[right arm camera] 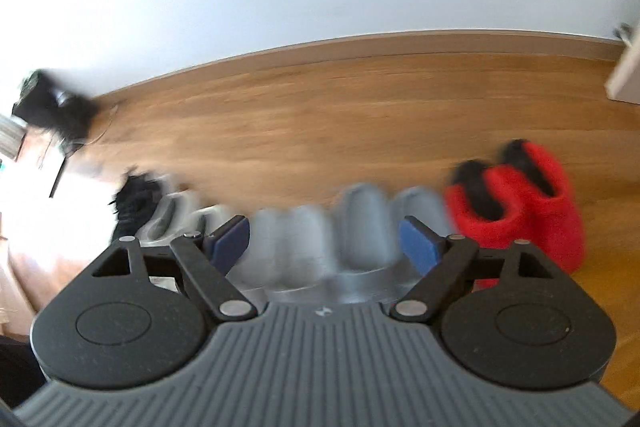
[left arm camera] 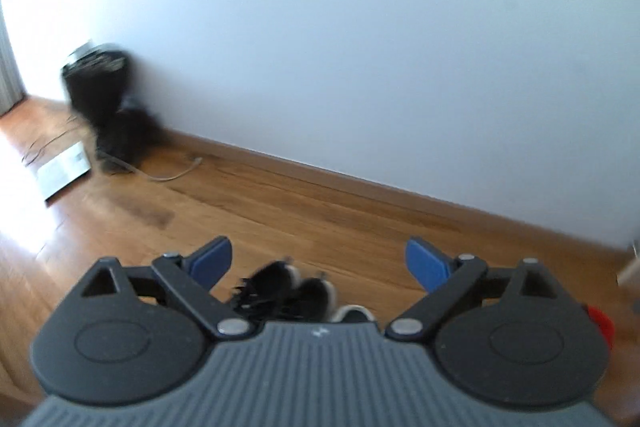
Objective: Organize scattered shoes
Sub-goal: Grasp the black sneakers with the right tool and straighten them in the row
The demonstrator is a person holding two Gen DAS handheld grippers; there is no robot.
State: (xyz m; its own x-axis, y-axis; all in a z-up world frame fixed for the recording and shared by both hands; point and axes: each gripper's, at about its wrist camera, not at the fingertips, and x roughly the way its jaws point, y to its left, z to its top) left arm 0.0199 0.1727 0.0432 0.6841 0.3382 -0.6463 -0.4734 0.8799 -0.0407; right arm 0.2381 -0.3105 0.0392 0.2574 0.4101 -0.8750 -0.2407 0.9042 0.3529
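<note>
Both the left tool (left arm camera: 318, 261) and right tool (right arm camera: 324, 243) are hanging released and empty, risking knocking the red slippers (right arm camera: 516, 203) at 3 o'clock out of line.

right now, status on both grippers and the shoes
Left gripper open, empty. Right gripper open, empty. Red slippers, grey shoes, black shoes in a row on the floor. Nothing in the way.

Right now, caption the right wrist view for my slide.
Open right gripper above a floor row: black shoes, grey slippers, red slippers.
</note>
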